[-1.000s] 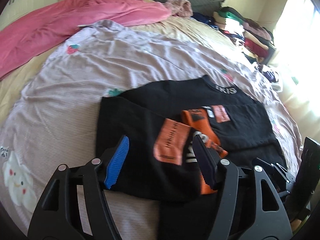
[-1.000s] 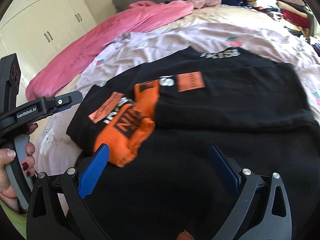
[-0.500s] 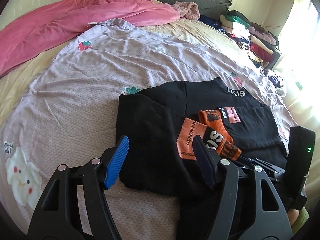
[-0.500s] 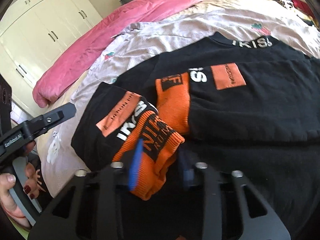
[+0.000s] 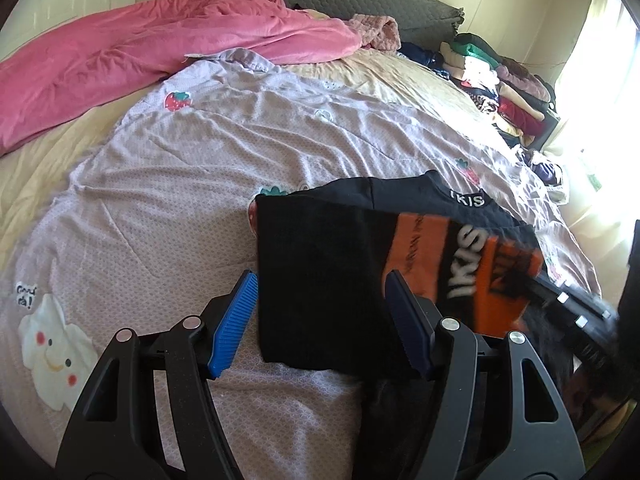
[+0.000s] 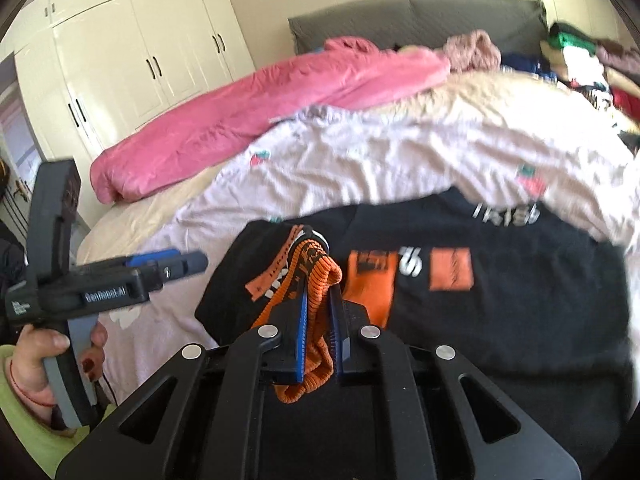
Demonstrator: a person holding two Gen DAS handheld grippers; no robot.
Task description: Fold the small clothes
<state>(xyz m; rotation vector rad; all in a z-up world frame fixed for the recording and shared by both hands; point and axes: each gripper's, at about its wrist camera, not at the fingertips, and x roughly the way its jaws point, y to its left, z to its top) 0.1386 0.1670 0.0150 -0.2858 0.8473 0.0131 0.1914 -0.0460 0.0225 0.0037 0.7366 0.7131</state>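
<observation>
Your right tongs (image 6: 318, 316) are pinched narrow on the orange ribbed cuff (image 6: 316, 280) of the black sweatshirt (image 6: 500, 300), with the knit bunched between the blue pads and hanging out below them. Gripping the cuff, I judge, lets you carry the sleeve across the body without disturbing the rest.

Your left tongs (image 5: 320, 316) stand wide and hold nothing. The folded left edge of the sweatshirt (image 5: 320, 280) lies between and just beyond their pads, on the lilac sheet (image 5: 160, 200) of the bed. That placement suits pinning or catching the fold while the other side moves, though that is only my reading.

Just past the right tongs, the sweatshirt's body spreads flat to the right. Its collar lettering (image 6: 506, 214) sits at the far edge.

The right view shows what the left cannot: the closed grip itself, and your left hand (image 6: 48, 356) on its handle off to the left. The left view shows only a blurred dark bar where the right tool crosses. It shows more clearly the straight folded side edge and the bare sheet to the left of it.

Far beyond both lie the pink blanket (image 5: 160, 48) and a stack of clothes (image 5: 508, 92) at the far right.
</observation>
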